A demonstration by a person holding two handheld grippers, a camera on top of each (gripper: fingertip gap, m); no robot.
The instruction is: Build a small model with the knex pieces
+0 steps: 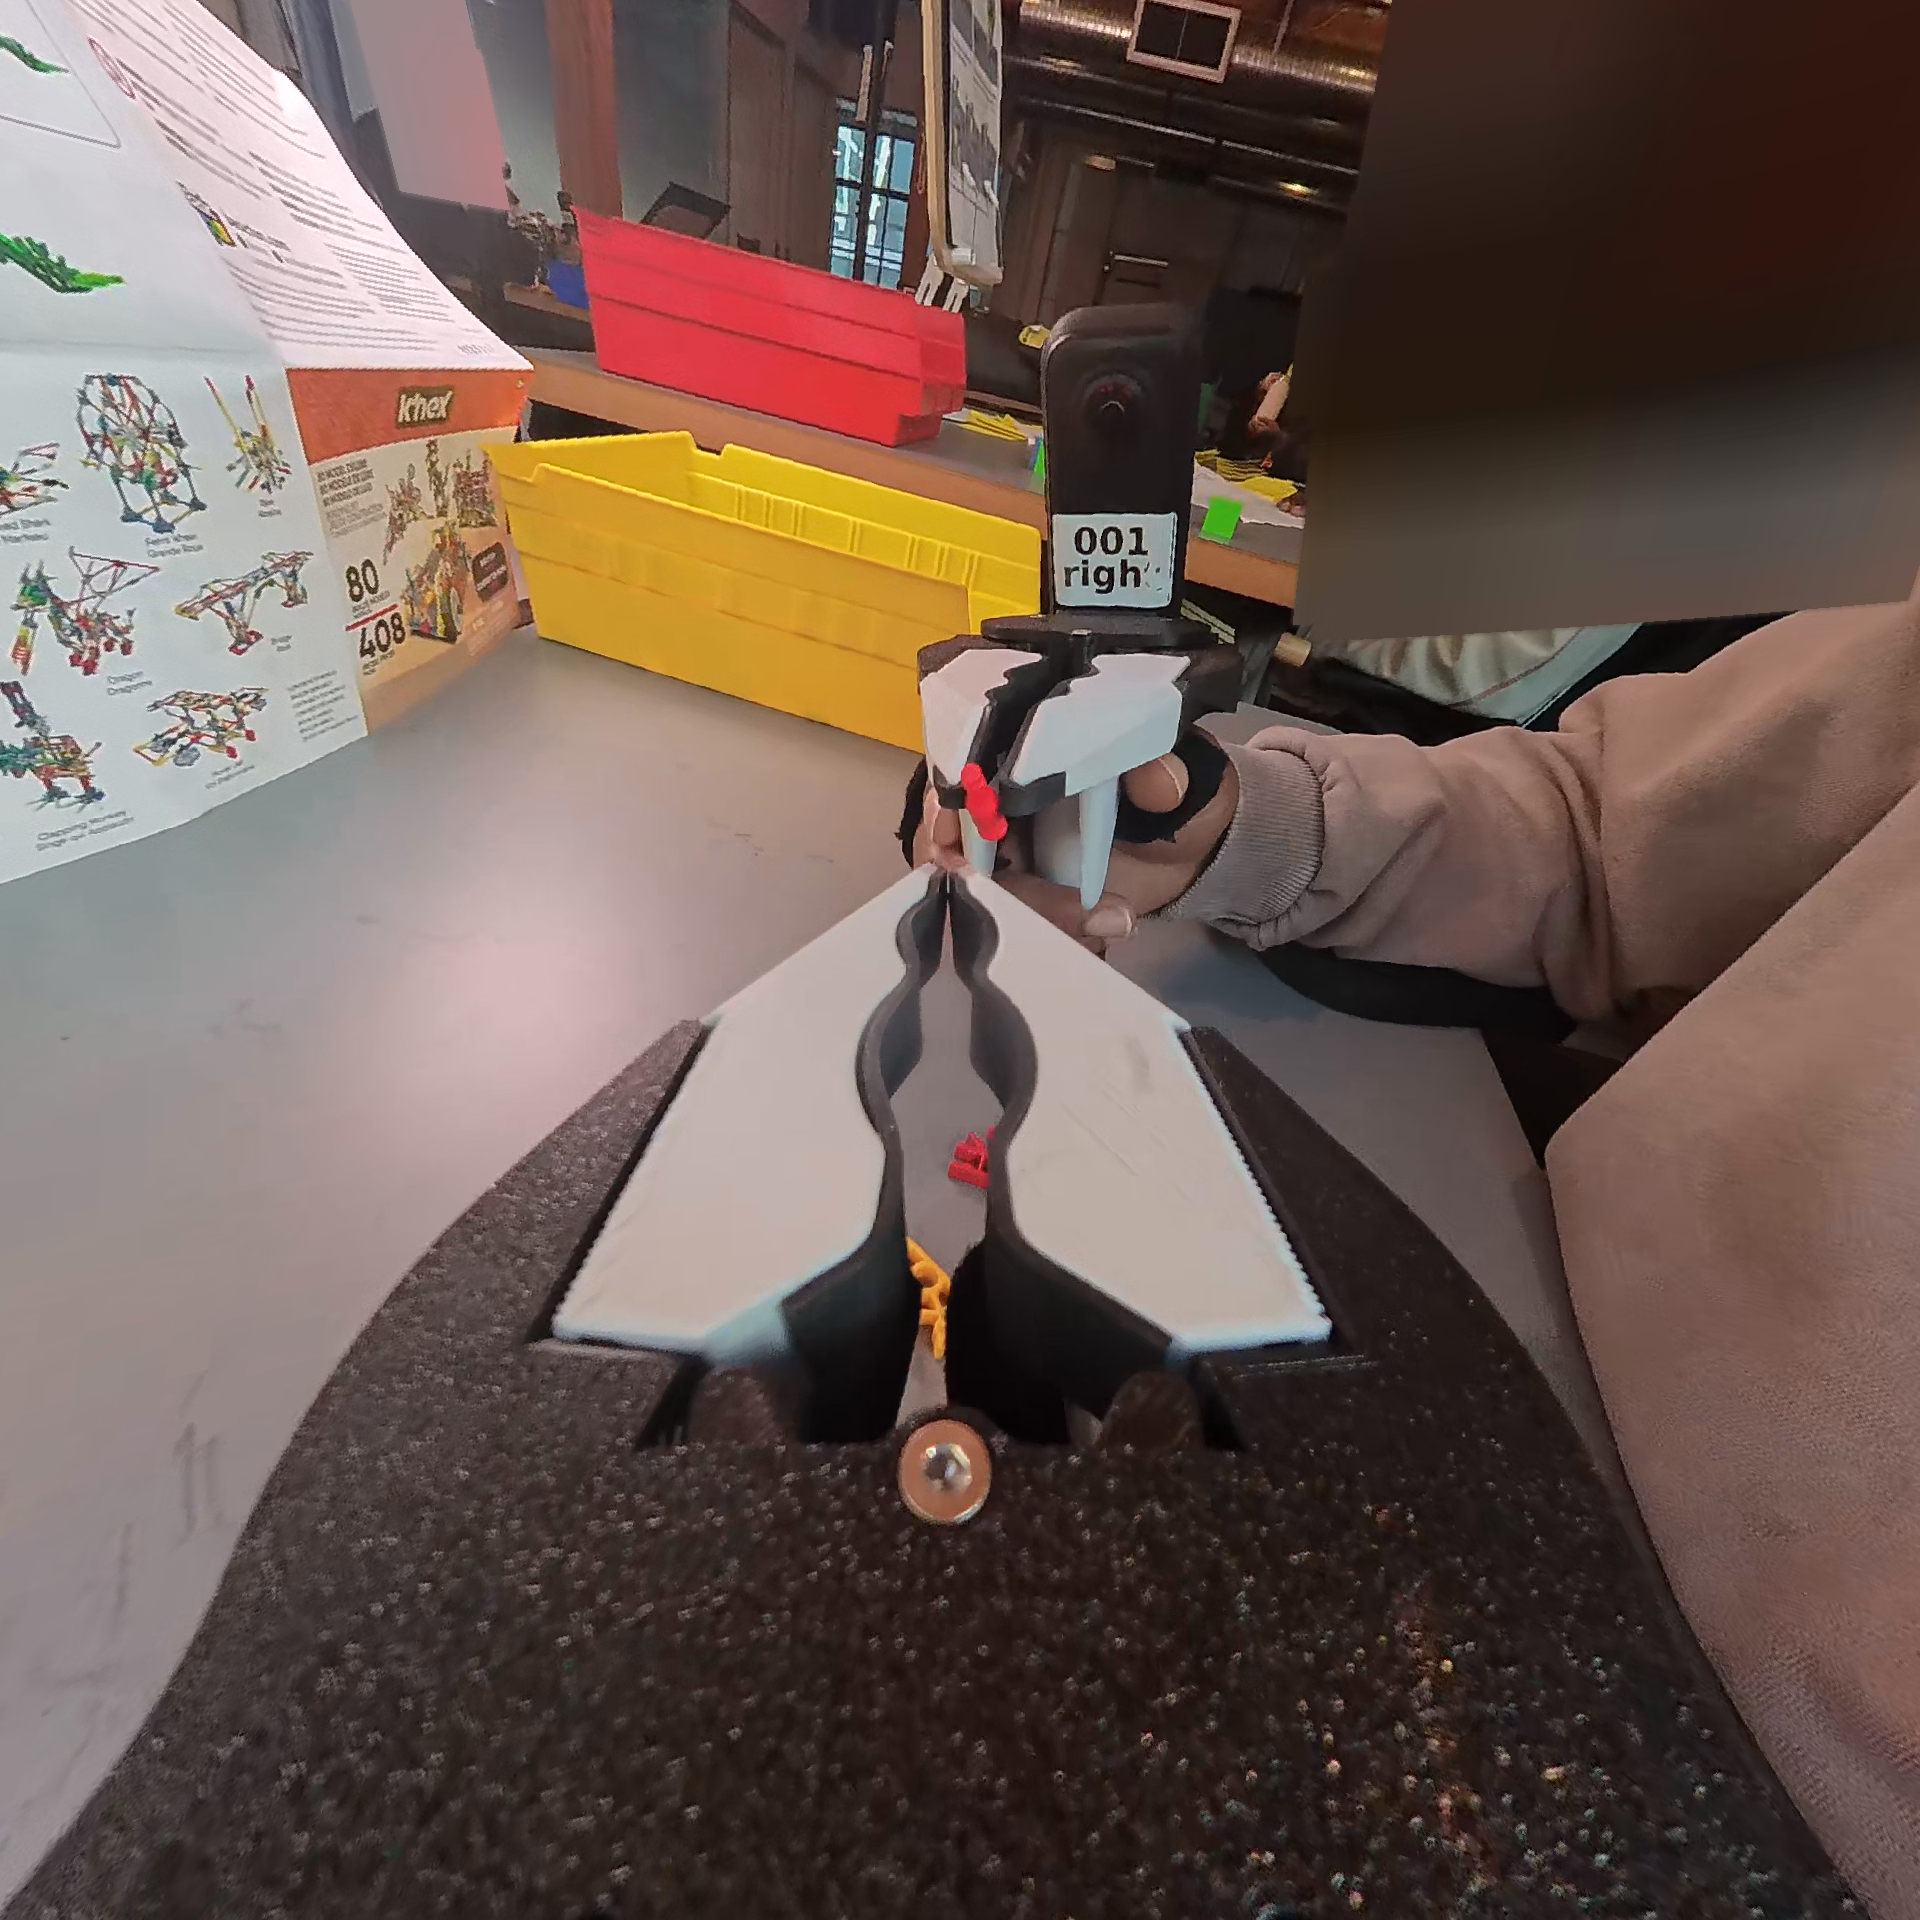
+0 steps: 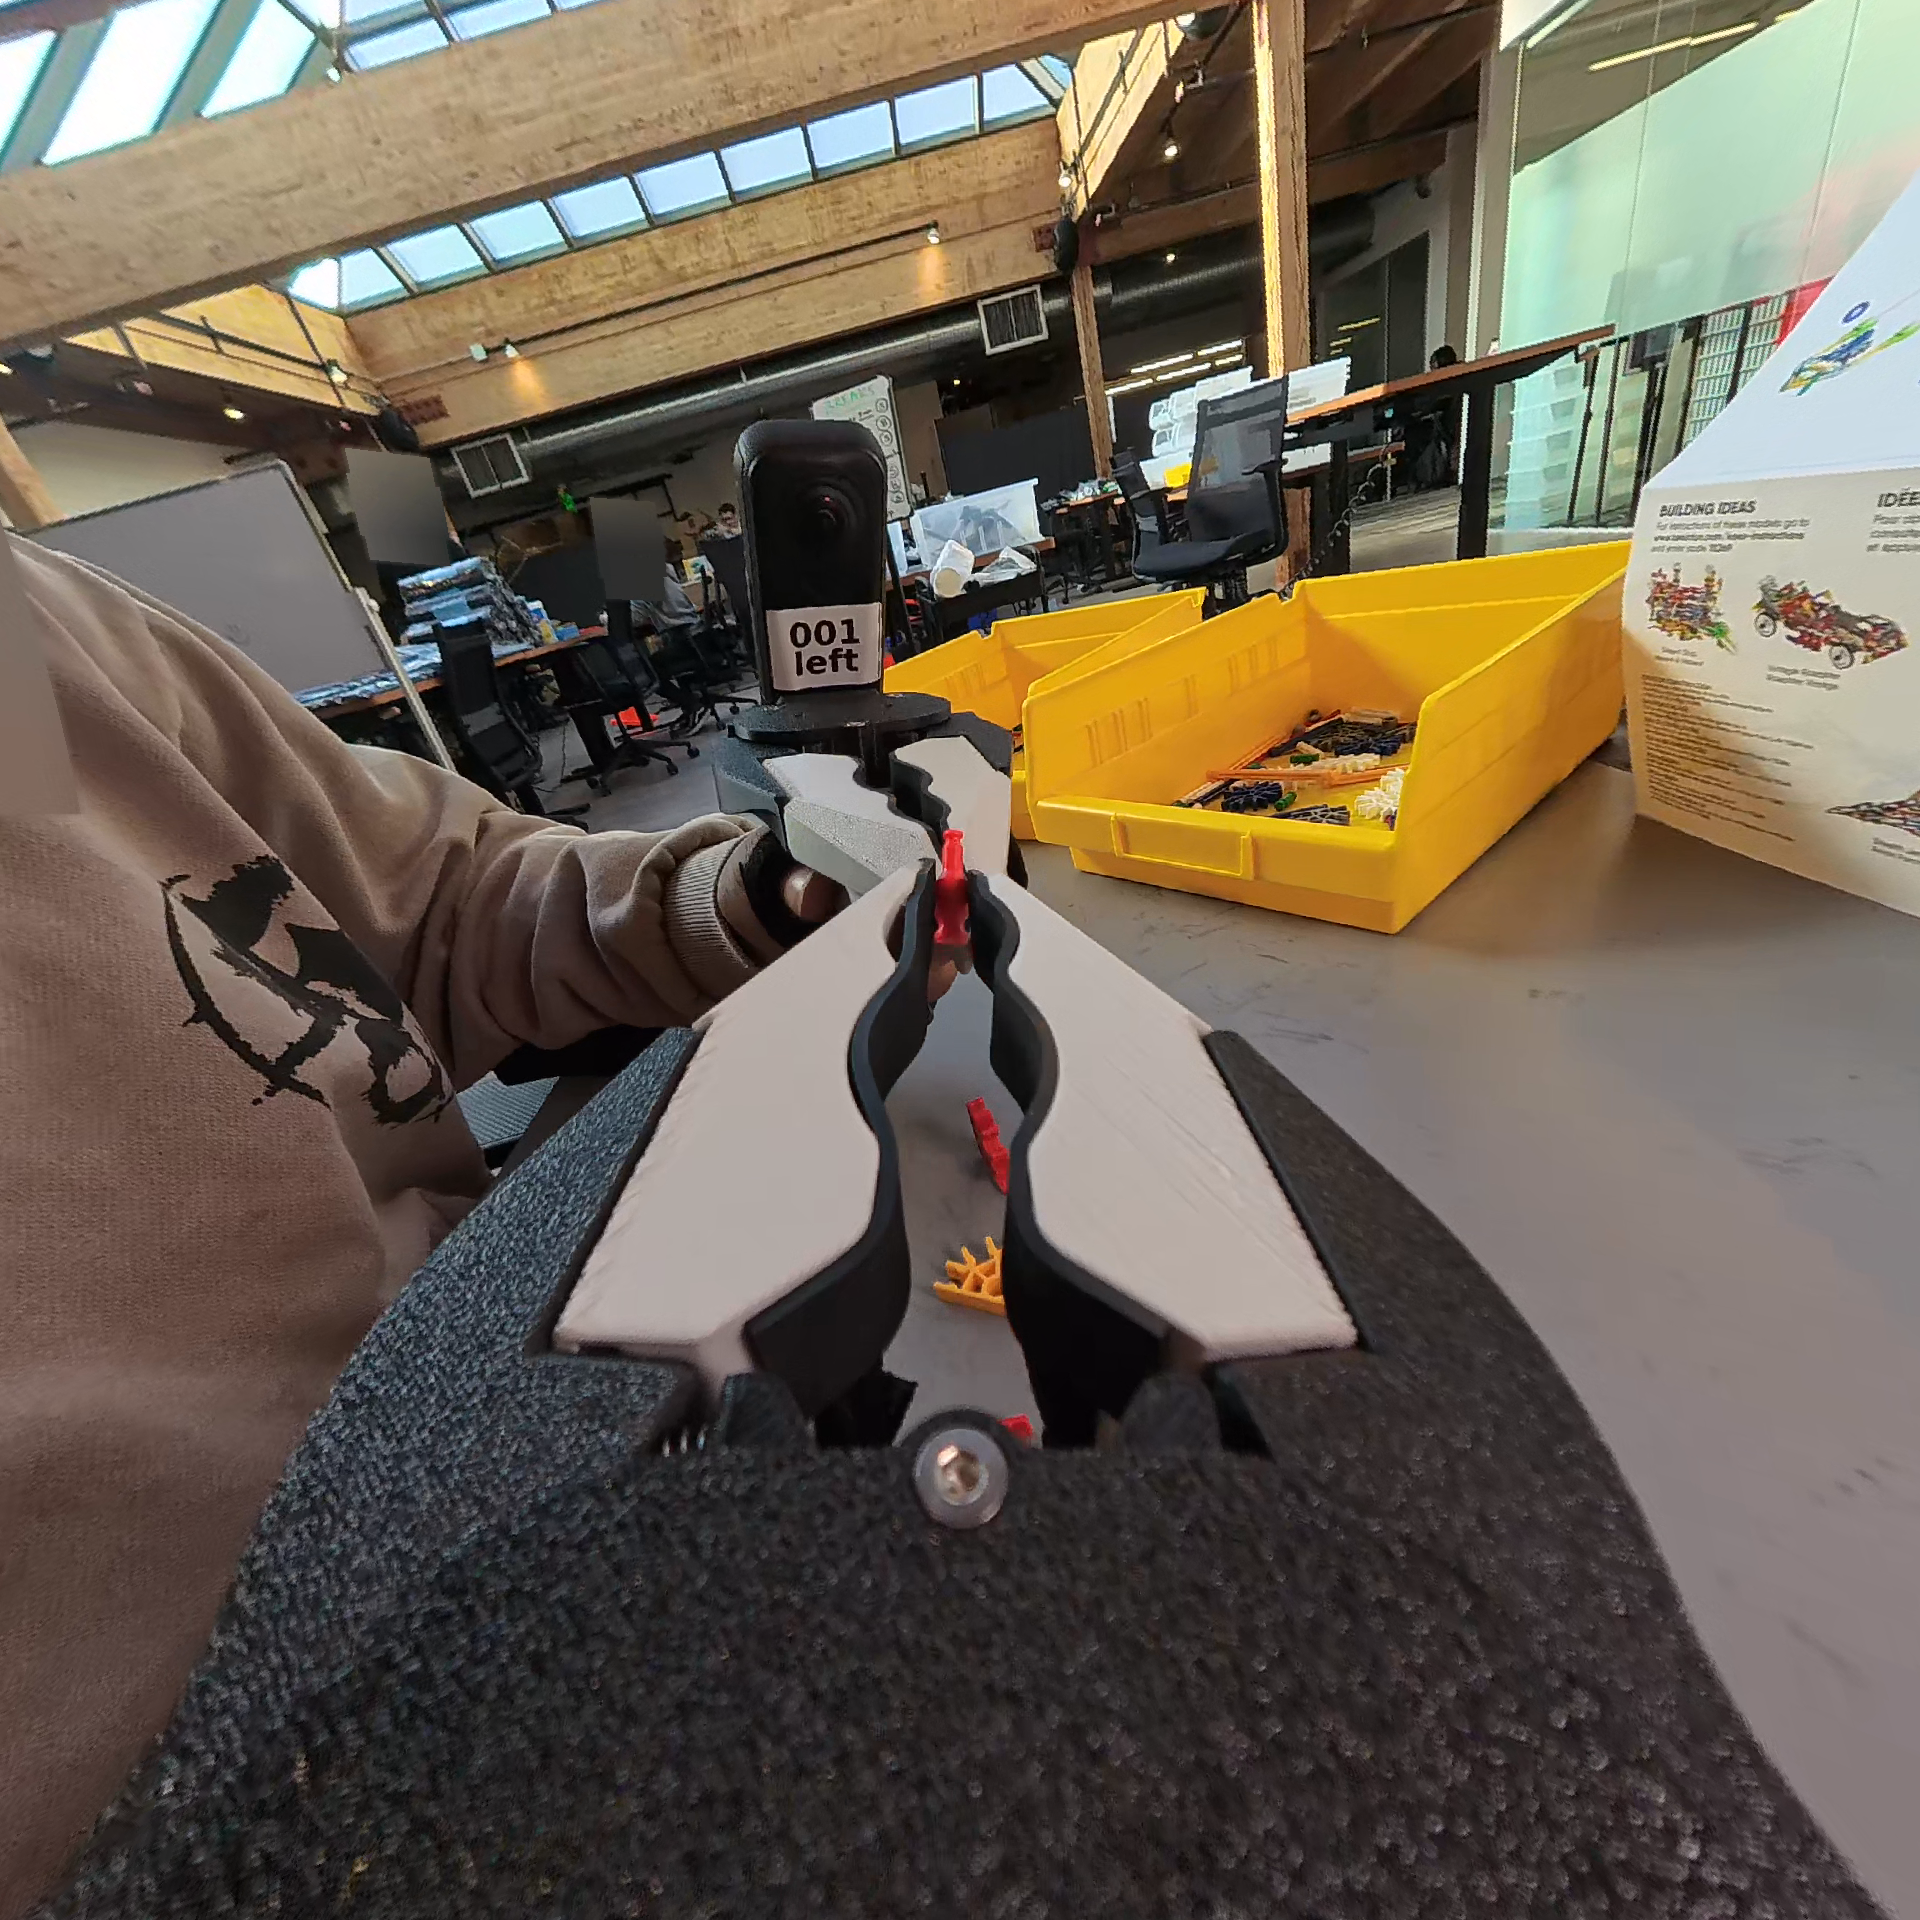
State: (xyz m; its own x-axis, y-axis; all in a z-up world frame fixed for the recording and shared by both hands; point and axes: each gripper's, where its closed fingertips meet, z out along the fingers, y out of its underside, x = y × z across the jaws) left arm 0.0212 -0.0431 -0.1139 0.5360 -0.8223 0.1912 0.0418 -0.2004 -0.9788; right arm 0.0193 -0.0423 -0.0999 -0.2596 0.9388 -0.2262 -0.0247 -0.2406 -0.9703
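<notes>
Grey tabletop [image 2: 1558,1091], workshop hall with timber beams and skylights behind.

Right gripper [image 2: 951,914]: fingers nearly together at the tips, clamped on a short red rod piece [image 2: 948,904] that stands upright between them. Left wrist view shows the same gripper [image 1: 1029,862] from the front, held in a hand [image 1: 1143,831] with a tan sleeve, the red rod piece [image 1: 979,800] lying against one of its fingers.

Left gripper [image 1: 948,883]: fingertips [image 1: 914,894] pressed tight together; whether anything is pinched there cannot be told. Its tips sit just beside the right gripper's fingers. In the right wrist view the left gripper [image 2: 935,831] meets the top of the red rod.

On the table beneath the fingers: a red connector [image 2: 987,1143] and an orange fan-shaped connector [image 2: 971,1278], both loose, seen through the gap in either view [image 1: 971,1153] [image 1: 930,1288].

Farther out: a yellow bin [image 2: 1247,862] holding mixed construction pieces [image 2: 1320,774], a second yellow bin [image 2: 956,665] behind it. A printed toy box [image 2: 1787,665] stands at the table's far side.

Left wrist view only: red bin [image 1: 758,322] on a farther table, the yellow bin's [image 1: 727,582] outer wall, the box's [image 1: 260,468] picture-covered faces. Right wrist view only: the bin's contents, office chairs [image 2: 1216,499], desks.
</notes>
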